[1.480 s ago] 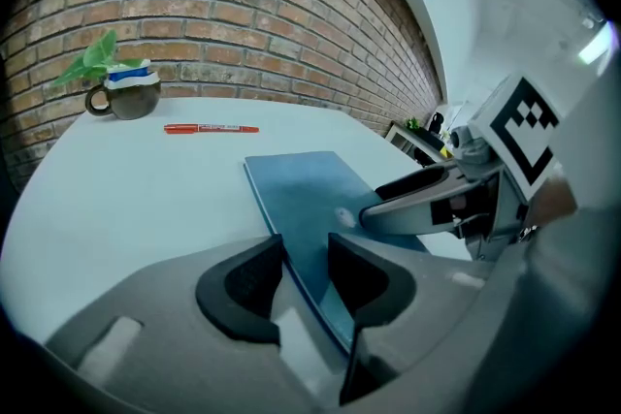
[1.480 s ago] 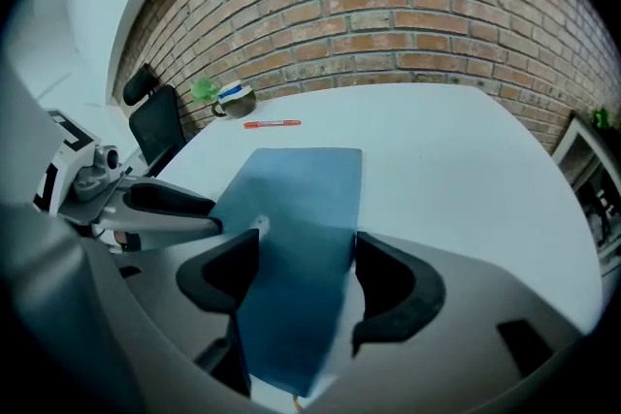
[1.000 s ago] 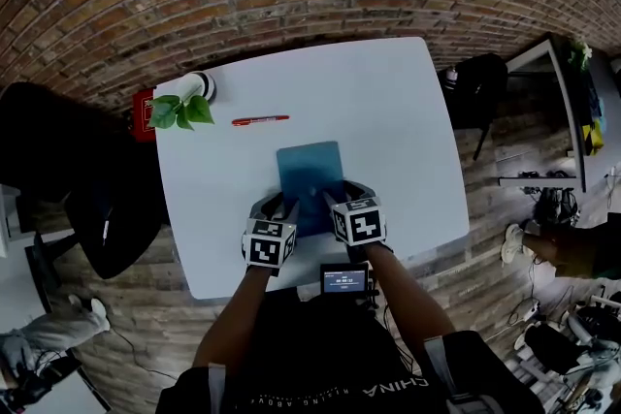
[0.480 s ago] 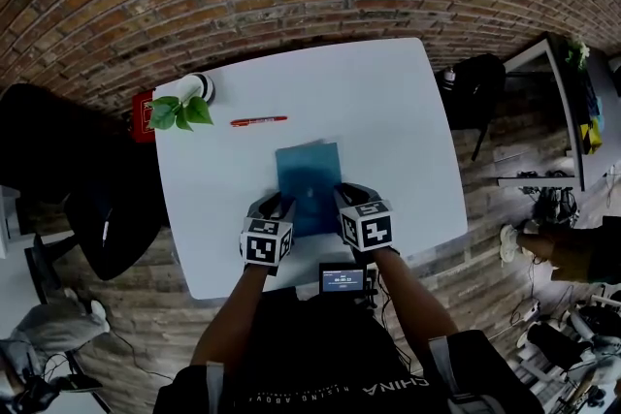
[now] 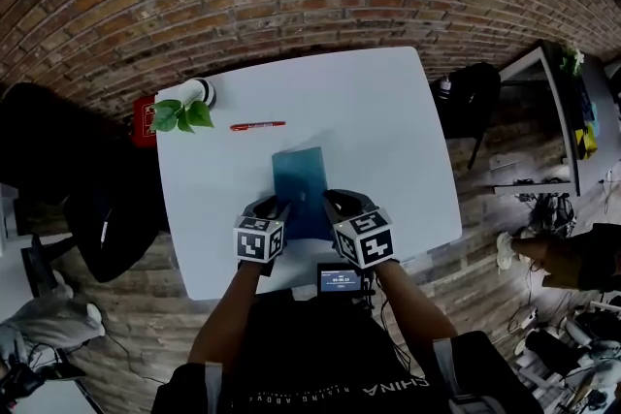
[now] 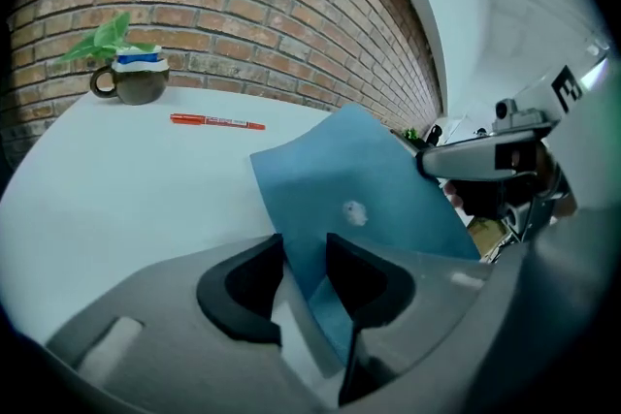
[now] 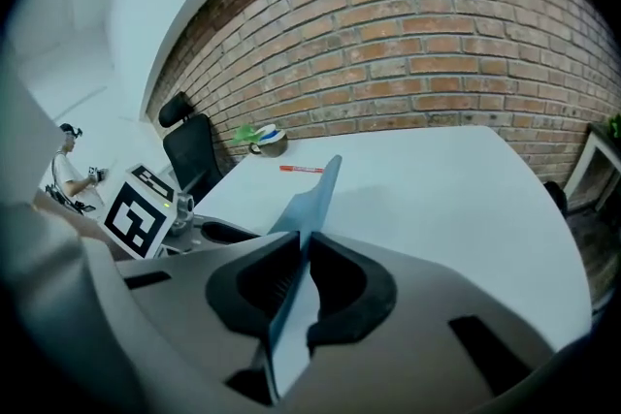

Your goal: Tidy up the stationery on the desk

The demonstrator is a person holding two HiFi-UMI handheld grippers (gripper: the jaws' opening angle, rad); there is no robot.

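At the near half of the white desk (image 5: 388, 111), a blue notebook (image 5: 297, 177) is held tilted, partly raised off the surface. Right gripper (image 7: 298, 247): jaws have just been closing and now pinch the notebook's thin edge. Left gripper (image 6: 306, 252): jaws stand apart, the notebook's lower corner passing between them, not clamped. Far side of the desk: a red pen (image 5: 258, 124) lies flat, near a mug with a plant (image 5: 199, 92) but apart from it.

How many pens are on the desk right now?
1. The red pen lies at the desk's far side, near the potted plant. Another could hide under the blue notebook.
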